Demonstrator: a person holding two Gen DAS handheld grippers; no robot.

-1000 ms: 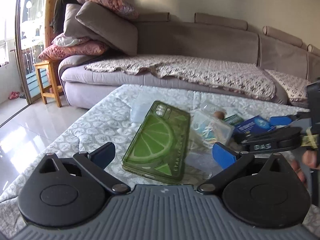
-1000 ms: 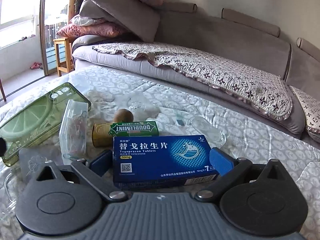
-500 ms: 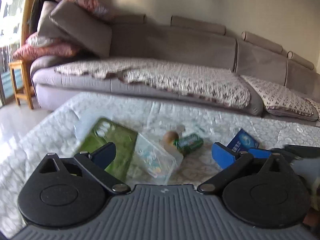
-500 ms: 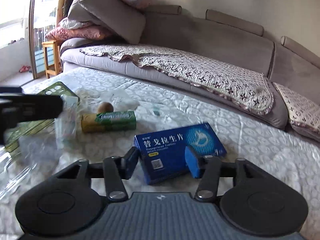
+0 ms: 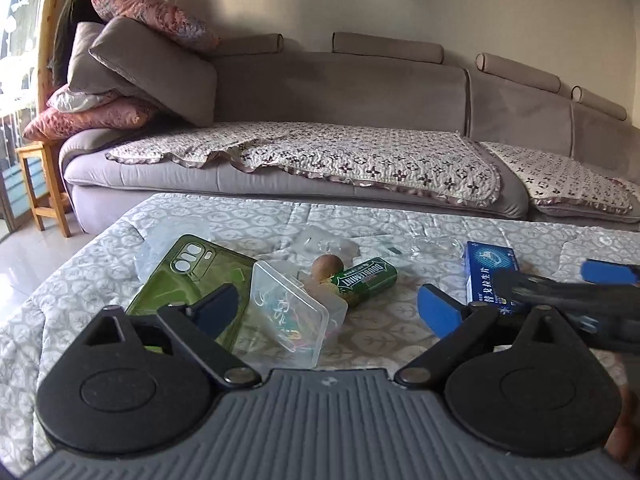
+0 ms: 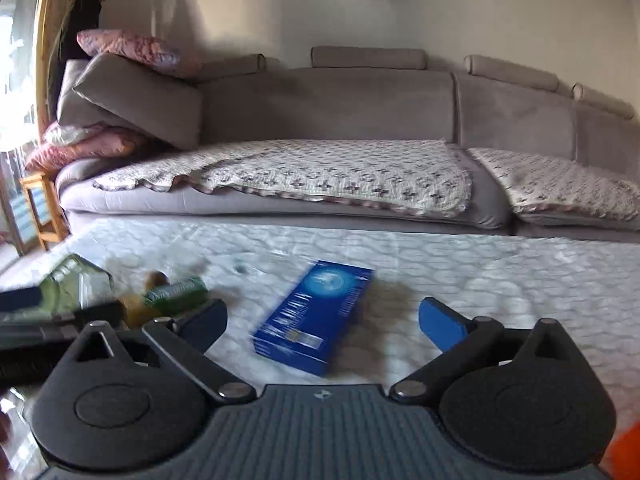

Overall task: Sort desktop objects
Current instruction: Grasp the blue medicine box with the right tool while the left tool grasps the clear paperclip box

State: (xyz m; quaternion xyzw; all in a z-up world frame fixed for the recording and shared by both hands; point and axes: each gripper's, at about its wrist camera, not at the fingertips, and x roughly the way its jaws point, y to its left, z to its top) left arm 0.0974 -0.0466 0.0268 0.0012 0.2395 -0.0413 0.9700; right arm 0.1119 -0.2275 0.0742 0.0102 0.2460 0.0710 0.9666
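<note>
My left gripper (image 5: 328, 308) is open and empty, just short of a clear plastic box of coloured clips (image 5: 292, 312). Left of the box lies a green phone case (image 5: 188, 280). Behind it are a green Doublemint gum tube (image 5: 364, 280) and a small brown ball (image 5: 326, 266). A blue medicine box (image 6: 316, 316) lies flat on the table between the open fingers of my right gripper (image 6: 324, 320), which holds nothing. The blue box also shows in the left wrist view (image 5: 490, 276), with the right gripper (image 5: 592, 300) over it.
The table carries a white patterned cloth (image 5: 400, 220). Clear plastic packaging (image 5: 320, 242) lies behind the gum tube. A grey sofa (image 5: 360, 120) with stacked cushions stands beyond the far edge. A wooden stool (image 5: 40, 188) is at the far left.
My right gripper has opened and let go of the blue medicine box, which now lies on the cloth further right. My left gripper has moved back from the phone case toward the clip box.
</note>
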